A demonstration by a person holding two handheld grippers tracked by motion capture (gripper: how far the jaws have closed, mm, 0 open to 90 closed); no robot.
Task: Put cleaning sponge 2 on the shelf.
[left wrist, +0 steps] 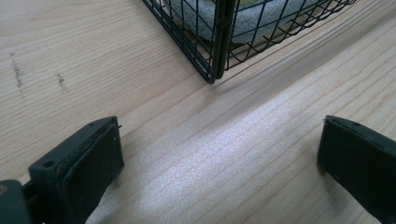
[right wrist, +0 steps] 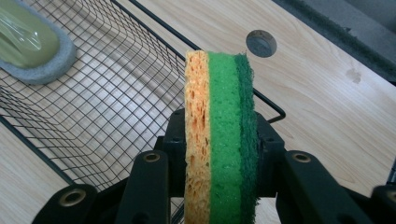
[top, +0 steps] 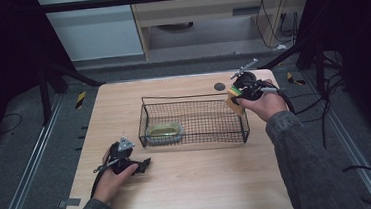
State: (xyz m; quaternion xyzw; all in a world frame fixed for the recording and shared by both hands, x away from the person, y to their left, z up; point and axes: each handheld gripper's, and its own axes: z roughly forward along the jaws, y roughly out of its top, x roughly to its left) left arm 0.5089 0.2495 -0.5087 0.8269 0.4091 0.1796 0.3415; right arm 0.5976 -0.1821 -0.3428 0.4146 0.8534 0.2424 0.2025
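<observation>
My right gripper is shut on a sponge with an orange layer, a light green layer and a dark green scouring face, held on edge between the black jaws. It hangs over the right end of a black wire basket, and the sponge shows as a tan block by the basket's rim. Inside the basket's left end lies a grey-edged, yellow-green scrubber, also seen as the scrubber from the right gripper view. My left gripper rests low on the table, open, with bare wood between its pads.
The basket's near corner stands just beyond my left gripper. A round dark cable hole sits in the wooden table behind the basket. Cables trail off the table's right side. Black frame legs stand at both far corners.
</observation>
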